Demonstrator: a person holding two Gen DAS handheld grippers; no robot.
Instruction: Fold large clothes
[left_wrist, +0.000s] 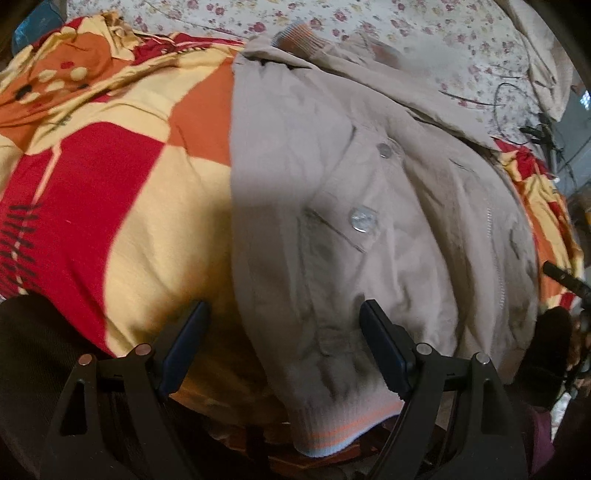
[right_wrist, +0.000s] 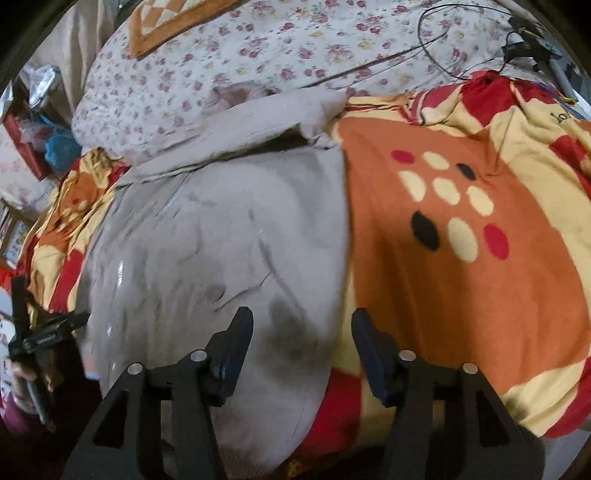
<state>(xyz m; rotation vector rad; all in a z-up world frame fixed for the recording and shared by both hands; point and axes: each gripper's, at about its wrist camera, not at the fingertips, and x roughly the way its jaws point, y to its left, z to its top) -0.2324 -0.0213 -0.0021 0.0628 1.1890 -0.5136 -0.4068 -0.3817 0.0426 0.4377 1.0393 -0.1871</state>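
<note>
- Jacket (left_wrist: 369, 206), one; beige, lying spread flat on the blanket; ribbed hem band with orange stripes at the near edge in the left wrist view; a similar ribbed band at the far end; dark smudges on the cloth; seen in the right wrist view (right_wrist: 221, 240) as a broad beige panel with a dark stain near the fingers.
- Snap buttons, two counted, silver; the nearer one (left_wrist: 363, 220) on a pocket flap, the farther one (left_wrist: 385, 150) higher up the front.
- Zip teeth (left_wrist: 495, 254), one line visible, running down the jacket's right part in the left wrist view.
- Blanket (left_wrist: 110, 177), one; red, orange and cream blocks; oval spots on an orange field (right_wrist: 458, 206), eleven counted: six cream, three red, two black; partial dark lettering near the upper right edge of the right wrist view, too little shown to read.
- Floral bedsheet (right_wrist: 258, 55), one; pale with small red flowers; beyond the jacket.
- Cables (right_wrist: 461, 44), thin and black, on the sheet; number unclear.
- Left gripper (left_wrist: 284, 317), one; claw released, fingers spread, straddling the jacket's left edge above the hem, nothing grasped.
- Right gripper (right_wrist: 301, 325), one; claw released, fingers apart over the jacket's right edge where it meets the blanket, nothing grasped.
</note>
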